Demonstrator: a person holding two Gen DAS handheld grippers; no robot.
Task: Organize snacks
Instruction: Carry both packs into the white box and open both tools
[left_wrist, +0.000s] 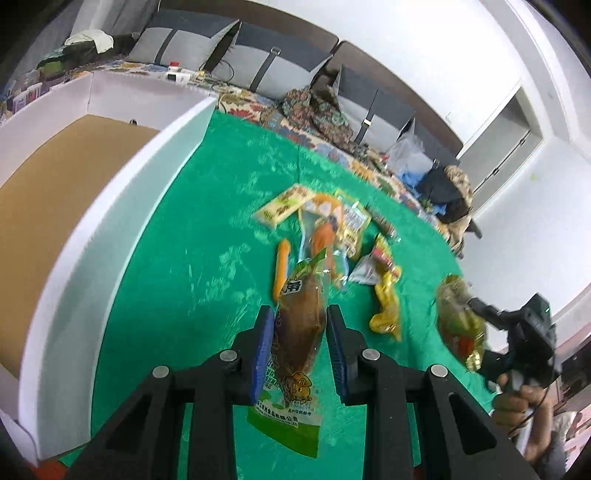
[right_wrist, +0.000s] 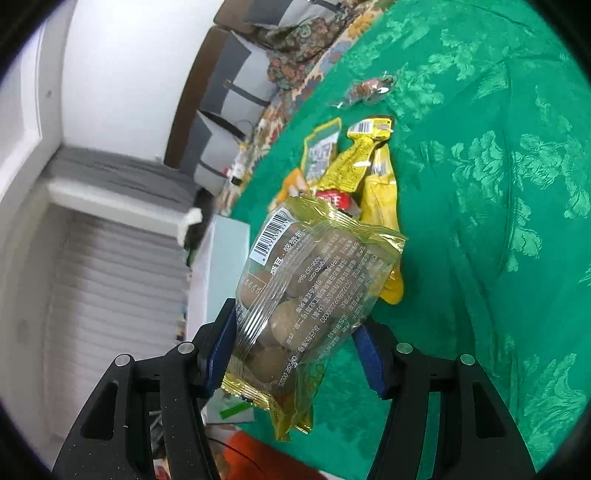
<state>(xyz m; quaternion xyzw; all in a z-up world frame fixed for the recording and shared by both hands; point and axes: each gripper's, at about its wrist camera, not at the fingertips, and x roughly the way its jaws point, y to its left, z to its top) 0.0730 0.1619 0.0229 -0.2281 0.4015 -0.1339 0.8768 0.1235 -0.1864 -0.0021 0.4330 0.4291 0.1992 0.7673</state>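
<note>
Green damask cloth (left_wrist: 207, 258) covers the whole work surface, patterned with paler leaf shapes, and it reaches up to a sofa with grey cushions (left_wrist: 258, 70) along the far wall. A white cardboard box (left_wrist: 110, 206) with a brown floor stands on the cloth on the left of the left wrist view, its long wall curving beside the snacks. A loose heap of snack packets (left_wrist: 325, 225) lies on the cloth past the left gripper: a pale yellow flat pack, orange sticks in clear wrap, and a crumpled yellow packet (left_wrist: 386, 306) a little to its right.

The left gripper (left_wrist: 301, 317) has its jaws pressed on a long clear pouch with a brown snack inside and green print (left_wrist: 299, 332); the pouch runs lengthwise between the blue pads and hangs clear above the cloth. The right gripper (right_wrist: 295, 347) holds a clear packet with gold edges and round brown cakes (right_wrist: 314, 280), its jaws standing fairly wide against the packet's two sides, the barcode end pointing away from the camera. That packet is lifted off the cloth, above the remaining yellow packets (right_wrist: 354, 166). In the left wrist view the right gripper (left_wrist: 476, 306) shows at the right edge with the person's hand (left_wrist: 524, 402) under it.
</note>
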